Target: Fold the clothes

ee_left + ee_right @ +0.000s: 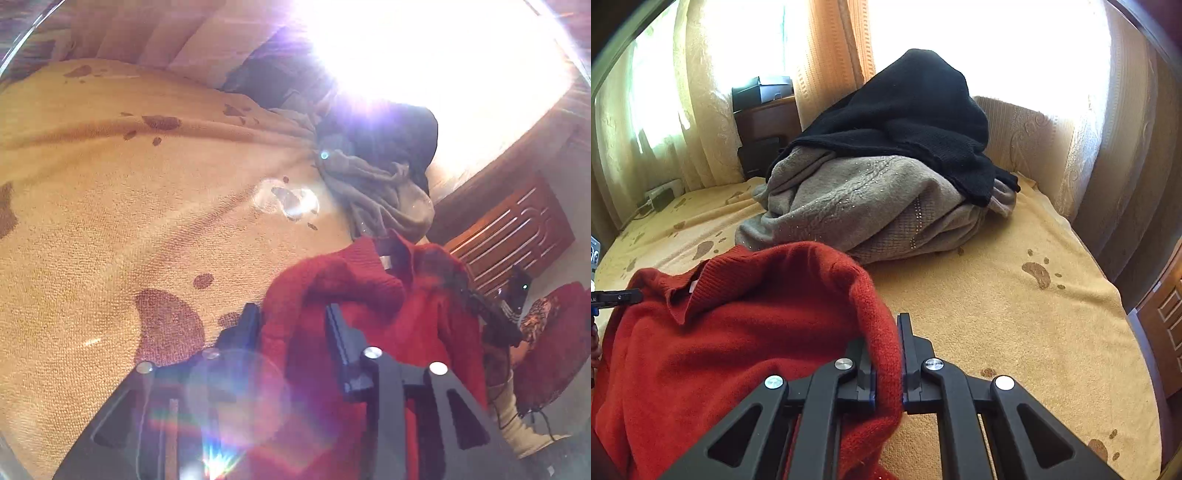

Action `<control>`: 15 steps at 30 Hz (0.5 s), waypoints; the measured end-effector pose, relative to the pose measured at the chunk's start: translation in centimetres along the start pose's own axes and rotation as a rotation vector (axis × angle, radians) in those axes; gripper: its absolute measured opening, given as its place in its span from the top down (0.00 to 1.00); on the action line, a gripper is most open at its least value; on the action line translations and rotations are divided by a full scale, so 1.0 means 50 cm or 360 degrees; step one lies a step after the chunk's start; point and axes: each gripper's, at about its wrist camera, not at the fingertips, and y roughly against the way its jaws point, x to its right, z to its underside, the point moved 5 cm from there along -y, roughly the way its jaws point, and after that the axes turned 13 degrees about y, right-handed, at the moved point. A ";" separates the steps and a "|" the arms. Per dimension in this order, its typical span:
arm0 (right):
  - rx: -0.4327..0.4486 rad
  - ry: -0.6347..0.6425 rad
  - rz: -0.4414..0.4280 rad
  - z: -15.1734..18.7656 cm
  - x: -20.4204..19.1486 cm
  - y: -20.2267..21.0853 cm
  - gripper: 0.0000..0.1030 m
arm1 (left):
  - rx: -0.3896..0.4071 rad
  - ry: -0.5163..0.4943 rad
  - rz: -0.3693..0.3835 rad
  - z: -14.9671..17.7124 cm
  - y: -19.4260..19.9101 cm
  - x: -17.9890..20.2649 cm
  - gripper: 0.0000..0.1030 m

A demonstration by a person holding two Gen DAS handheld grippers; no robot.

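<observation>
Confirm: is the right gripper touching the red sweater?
Touching. The right wrist view shows the right gripper shut on a fold of the red sweater.

Left tongs parted around a fold of the red sweater, pads not visibly pressing. Beyond the sweater, a grey garment under a black one, all on the yellow bedspread.

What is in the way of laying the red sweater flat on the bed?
Nothing visible lies on the blanket just ahead of the red sweater. The pile of grey and black clothes sits farther back, so a full spread might reach it.
</observation>
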 end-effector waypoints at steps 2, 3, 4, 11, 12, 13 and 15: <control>-0.0009 -0.0010 -0.0006 0.003 0.002 -0.005 0.91 | 0.0018 -0.0003 -0.0024 -0.004 0.003 0.001 0.56; -0.0014 -0.0014 -0.0011 0.004 0.002 -0.008 0.91 | 0.0023 -0.0019 -0.0049 -0.004 0.002 0.003 0.57; -0.0019 -0.0014 -0.0015 0.005 0.001 -0.012 0.91 | 0.0024 -0.0045 -0.0083 -0.002 -0.002 0.007 0.58; -0.0057 -0.0016 -0.0036 0.017 0.001 -0.035 0.91 | 0.0049 -0.0232 -0.0357 0.007 -0.026 0.025 0.94; -0.0062 -0.0020 -0.0038 0.019 0.003 -0.038 0.91 | 0.0064 -0.0267 -0.0393 0.011 -0.026 0.031 0.94; -0.0066 -0.0023 -0.0039 0.021 0.003 -0.040 0.91 | 0.0085 -0.0303 -0.0428 0.016 -0.024 0.039 0.94; -0.0066 -0.0028 -0.0036 0.024 0.003 -0.042 0.91 | 0.0139 -0.0375 -0.0494 0.025 -0.017 0.057 0.94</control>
